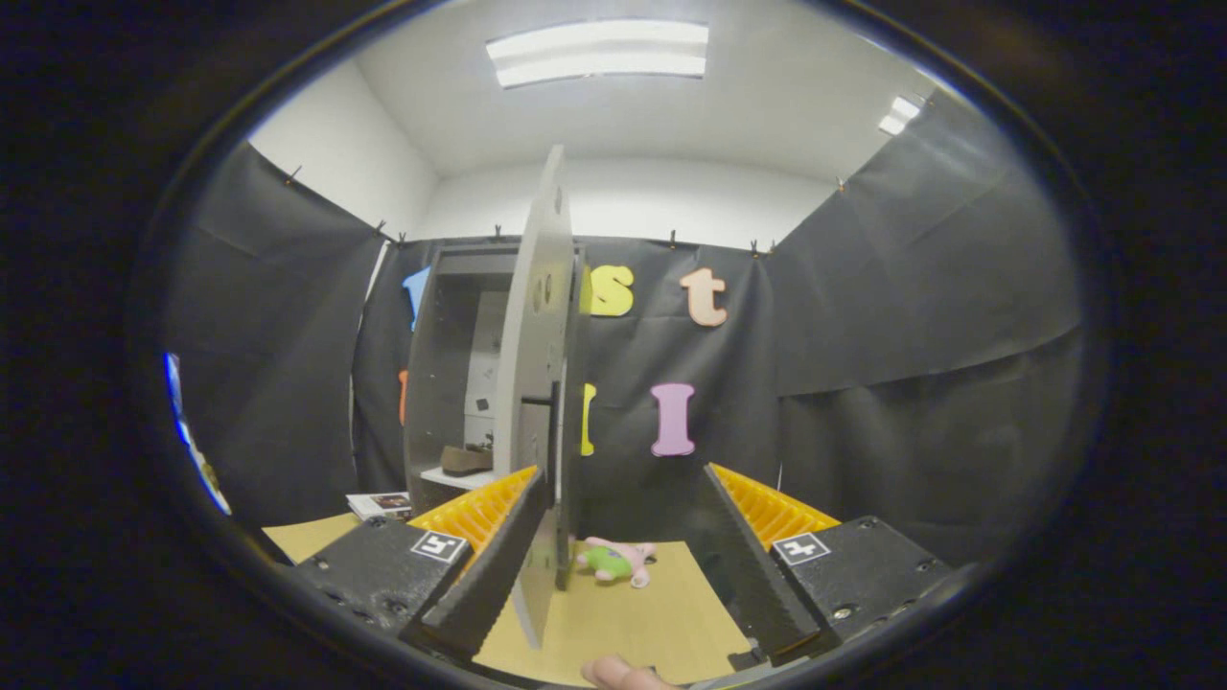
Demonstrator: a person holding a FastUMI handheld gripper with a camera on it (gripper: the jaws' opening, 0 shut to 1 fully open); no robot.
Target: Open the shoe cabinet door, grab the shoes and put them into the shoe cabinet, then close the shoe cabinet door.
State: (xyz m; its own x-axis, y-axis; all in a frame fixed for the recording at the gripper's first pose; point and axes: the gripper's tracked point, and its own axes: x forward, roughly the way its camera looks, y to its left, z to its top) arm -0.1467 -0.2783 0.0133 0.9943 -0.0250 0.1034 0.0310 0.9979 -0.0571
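Edge-on, grey cabinet door (539,383) between the open claw (618,537).

One shoe cabinet (451,364) with one door (537,383) swung open edge-on. One brown shoe (467,460) on its shelf; whether a second sits behind it cannot be told. One green-and-pink plush toy (613,562) on the counter (633,623). One booklet (379,504) beside the cabinet. Two ceiling lights (599,53). Two fingers (479,517), spread wide apart, each bearing one square marker. One fingertip (618,674) of a person.
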